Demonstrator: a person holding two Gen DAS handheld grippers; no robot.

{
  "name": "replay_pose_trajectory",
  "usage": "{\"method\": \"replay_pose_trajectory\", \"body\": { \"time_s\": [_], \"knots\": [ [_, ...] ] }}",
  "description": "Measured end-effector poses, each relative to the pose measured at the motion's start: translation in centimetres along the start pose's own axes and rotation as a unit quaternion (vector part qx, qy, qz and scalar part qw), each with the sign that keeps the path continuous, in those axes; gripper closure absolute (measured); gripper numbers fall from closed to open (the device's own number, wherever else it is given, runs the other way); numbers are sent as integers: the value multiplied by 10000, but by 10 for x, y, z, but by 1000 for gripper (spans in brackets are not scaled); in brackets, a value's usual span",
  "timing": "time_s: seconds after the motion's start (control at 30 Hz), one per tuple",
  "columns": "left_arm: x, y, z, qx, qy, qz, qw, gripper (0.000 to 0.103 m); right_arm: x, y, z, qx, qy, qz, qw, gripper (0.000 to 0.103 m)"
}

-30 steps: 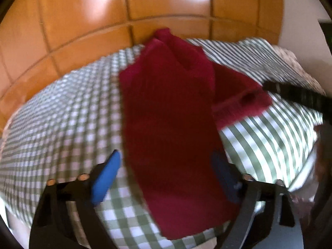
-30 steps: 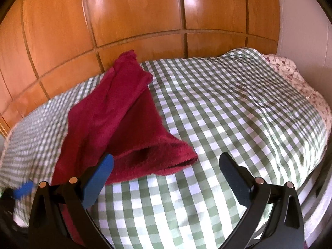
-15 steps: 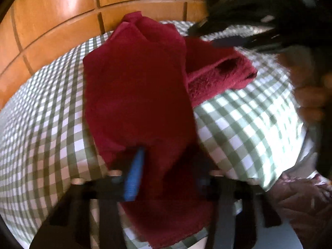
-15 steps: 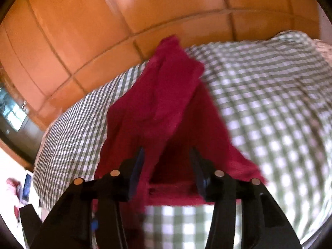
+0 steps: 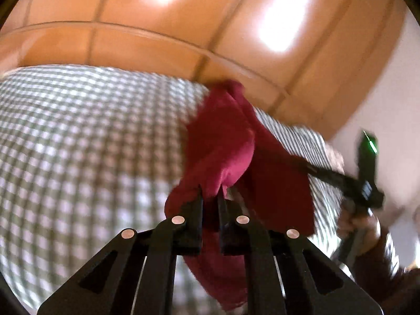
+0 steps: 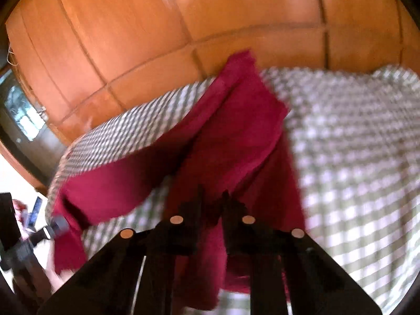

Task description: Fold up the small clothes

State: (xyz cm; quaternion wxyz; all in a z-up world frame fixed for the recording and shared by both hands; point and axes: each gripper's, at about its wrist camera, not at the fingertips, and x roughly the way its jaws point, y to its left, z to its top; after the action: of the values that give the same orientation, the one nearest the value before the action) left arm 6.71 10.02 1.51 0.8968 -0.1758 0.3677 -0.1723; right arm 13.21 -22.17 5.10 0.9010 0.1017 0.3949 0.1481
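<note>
Both tongs clamped on the red garment (image 5: pixel 223 147), one near-side end each: left gripper (image 5: pixel 210 197) has its jaws nearly together with cloth bunched between them, right gripper (image 6: pixel 212 199) likewise, pinched on a fold of the same piece. Garment is raised at the near edge, far end trailing on the checked bedspread (image 5: pixel 78 144) close to the wooden headboard (image 5: pixel 157 50). My read: it's held at two points so the near edge lifts as one line and can be carried over toward the far end for a fold, fabric hanging slack between the grips.

Right view shows a flap (image 6: pixel 110 183) sagging to the left side, reaching toward the left tool at the frame edge. That slack could double under itself when laid down.

Around: pale wall (image 5: pixel 388 105) right of the bed, the person's right hand (image 5: pixel 359 220) on the other tool in the left view. Bedspread around the garment shows nothing else; both frames are motion-blurred, so fine edges of the cloth can't be made out
</note>
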Motion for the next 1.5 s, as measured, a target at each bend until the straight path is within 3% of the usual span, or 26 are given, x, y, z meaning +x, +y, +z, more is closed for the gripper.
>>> {"method": "replay_pose_trajectory", "body": {
  "time_s": [0.17, 0.37, 0.47, 0.53, 0.57, 0.63, 0.67, 0.7, 0.77, 0.83, 0.93, 1.0, 1.13, 1.23, 1.27, 1.37, 1.5],
  "knots": [
    [2, 49, 56, -397, -336, 657, 9965, 96, -22, -53, 35, 24, -400, -987, 9943, 96],
    [1, 102, 118, -770, -574, 1601, 9824, 96, -23, -144, 82, 267, -496, -2540, 9656, 97],
    [10, 123, 142, -875, -592, 2100, 9720, 96, -13, -178, 100, 345, -343, -3033, 9516, 96],
    [19, 136, 155, -924, -549, 2241, 9686, 96, -1, -197, 108, 358, -208, -3349, 9413, 95],
    [24, 141, 160, -929, -524, 2419, 9644, 95, 6, -207, 111, 415, -91, -3398, 9395, 89],
    [33, 152, 168, -1019, -491, 2834, 9523, 95, 11, -214, 113, 460, -96, -3561, 9333, 57],
    [33, 157, 171, -1086, -473, 2914, 9493, 88, 9, -216, 112, 535, -180, -3525, 9341, 43],
    [34, 162, 172, -1176, -447, 3027, 9447, 66, 5, -212, 109, 608, -234, -3430, 9371, 43],
    [27, 165, 169, -1311, -603, 3143, 9383, 40, 2, -202, 101, 714, -217, -2993, 9512, 43],
    [19, 160, 162, -1300, -833, 3083, 9387, 39, -3, -176, 86, 754, -78, -2187, 9728, 46],
    [20, 145, 148, -1113, -706, 2937, 9468, 39, -5, -132, 52, 808, 339, -555, 9946, 49],
    [20, 129, 135, -1018, -659, 2666, 9561, 39, 1, -97, 25, 756, 737, 261, 9941, 49],
    [27, 102, 105, -775, -468, 2103, 9734, 39, 25, -37, -21, 740, 1482, 1207, 9788, 49],
    [35, 81, 80, -636, -225, 1668, 9837, 39, 40, -9, -33, 586, 1635, 1333, 9757, 75],
    [39, 72, 69, -586, -102, 1487, 9871, 39, 43, -2, -33, 502, 1654, 1222, 9773, 94],
    [53, 51, 48, -508, 182, 989, 9936, 39, 31, 2, -24, 216, 1418, 950, 9851, 95],
    [76, 24, 23, -461, 559, 295, 9969, 44, -33, -41, 18, 395, 377, 464, 9974, 95]
  ]
}}
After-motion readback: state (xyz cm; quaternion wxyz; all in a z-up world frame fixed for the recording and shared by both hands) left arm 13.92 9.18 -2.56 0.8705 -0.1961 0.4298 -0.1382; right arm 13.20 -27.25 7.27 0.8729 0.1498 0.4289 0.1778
